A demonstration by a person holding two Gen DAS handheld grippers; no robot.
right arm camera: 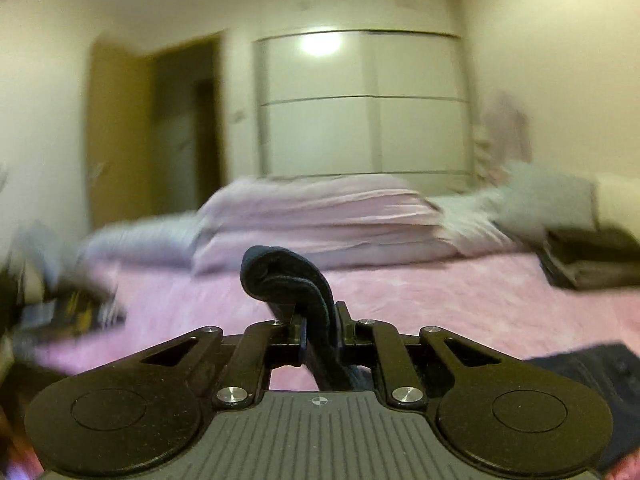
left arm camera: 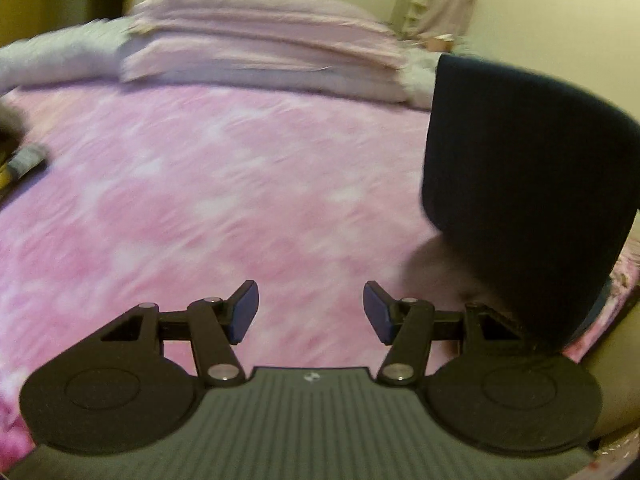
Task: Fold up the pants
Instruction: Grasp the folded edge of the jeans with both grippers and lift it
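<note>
Dark navy pants [left arm camera: 520,200] hang lifted above the pink bedspread at the right of the left wrist view. My left gripper [left arm camera: 310,314] stands open low over the bed, left of the hanging cloth, with nothing between its blue pads. In the right wrist view my right gripper [right arm camera: 322,320] is shut on a folded edge of the pants [right arm camera: 286,280], which bulges up and over to the left of the jaws. More of the dark cloth [right arm camera: 592,372] trails at the lower right.
A pink fluffy bedspread [left arm camera: 220,184] covers the bed. Folded pale lilac blankets [left arm camera: 260,44] are stacked at the far side. Folded grey clothes [right arm camera: 592,256] lie at the right. A white wardrobe [right arm camera: 360,100] and a door [right arm camera: 160,128] stand beyond. Dark items [right arm camera: 64,312] lie at the left.
</note>
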